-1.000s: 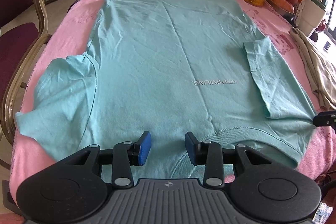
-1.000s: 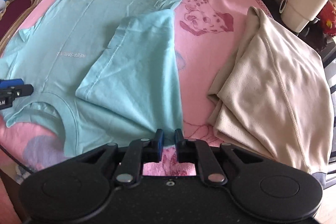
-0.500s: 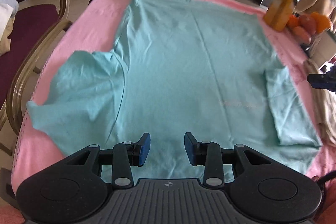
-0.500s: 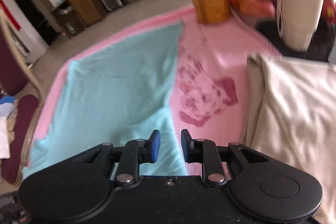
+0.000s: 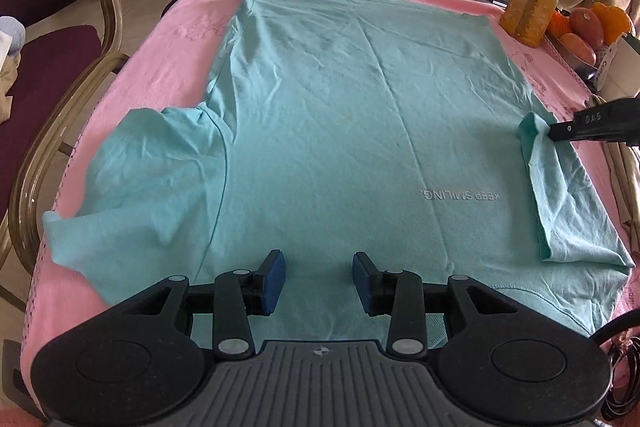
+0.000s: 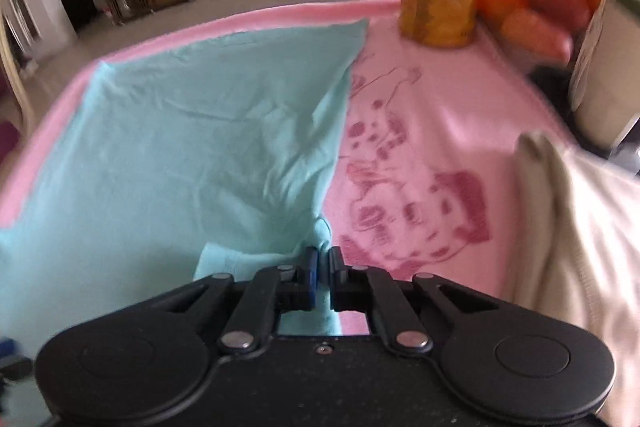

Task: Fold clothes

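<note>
My right gripper (image 6: 323,261) pinches the folded sleeve edge of the turquoise T-shirt (image 5: 340,131), which lies spread flat on the pink blanket (image 5: 168,43) — collar toward me. My left gripper (image 5: 319,281) hovers over the neckline, jaws partly apart, nothing between them. A beige garment (image 6: 580,227) lies just beside — to the right.

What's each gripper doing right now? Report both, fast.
Left gripper: open, holding nothing, above the teal T-shirt.
Right gripper: shut on the T-shirt's folded sleeve edge.
</note>
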### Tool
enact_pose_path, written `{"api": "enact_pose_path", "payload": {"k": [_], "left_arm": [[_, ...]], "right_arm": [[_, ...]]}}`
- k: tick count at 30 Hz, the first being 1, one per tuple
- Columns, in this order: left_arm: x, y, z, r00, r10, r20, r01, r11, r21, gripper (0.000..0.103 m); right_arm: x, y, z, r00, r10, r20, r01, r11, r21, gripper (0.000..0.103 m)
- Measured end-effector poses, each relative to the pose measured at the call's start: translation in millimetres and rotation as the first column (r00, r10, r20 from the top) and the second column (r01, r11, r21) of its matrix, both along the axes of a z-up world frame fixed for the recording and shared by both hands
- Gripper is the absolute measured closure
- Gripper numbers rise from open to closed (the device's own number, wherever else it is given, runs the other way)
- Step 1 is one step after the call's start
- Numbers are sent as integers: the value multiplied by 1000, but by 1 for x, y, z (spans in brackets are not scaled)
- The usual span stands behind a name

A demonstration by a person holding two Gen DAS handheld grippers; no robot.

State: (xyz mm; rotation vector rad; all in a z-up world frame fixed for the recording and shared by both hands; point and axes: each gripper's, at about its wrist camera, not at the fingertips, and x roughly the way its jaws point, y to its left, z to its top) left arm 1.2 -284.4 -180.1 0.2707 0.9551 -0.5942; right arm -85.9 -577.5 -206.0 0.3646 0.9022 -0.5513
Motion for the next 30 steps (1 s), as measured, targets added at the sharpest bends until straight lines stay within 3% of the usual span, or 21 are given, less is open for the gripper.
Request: {"api": "enact_pose_path", "payload": {"k": [4,6,8,11,14,15,19,22,25,27,30], "left_arm": [[-2,-2,0,1000,-3,5,2,1000,7,66],[-3,-1,1,1000,-4,3,4,1000,4,66],[-6,0,3,1000,-12,7,12,1000,2,66],[-13,1,8,1000,-29,12,29,1000,-12,66],[-21,-1,10,998,-56,13,56,998,-16,66],[-24,-2,10,998,-65,15,65,998,-9,66],[-36,-3,7,995,-96,6,96,995,16,66],[-47,4,4,994,-107,-6,107,992,61,65],[-57,13,5,993,-115,-1,115,990,81,65],[-59,19,8,994,-111,-6,111,992,63,65],[-56,24,13,997,-83,-4,83,996,27,66]], "right_arm": [[-4,5,4,1000,-2,-2,2,1000,-14,92],[-17,1,13,999,-42,28,41,998,52,77],[-38,2,27,994,-83,77,74,991,113,70],[-74,6,41,985,-126,121,102,977,188,71],[-94,21,31,985,-114,131,69,950,305,88],[-95,28,26,988,-98,122,53,943,329,89],[-84,60,8,999,24,28,-32,951,307,89],[-92,71,8,999,37,-25,-28,952,304,89],[-116,74,9,999,3,-34,10,928,373,88],[-133,68,13,998,-61,25,46,915,401,74],[-154,50,21,970,-214,118,147,897,417,73]]}}
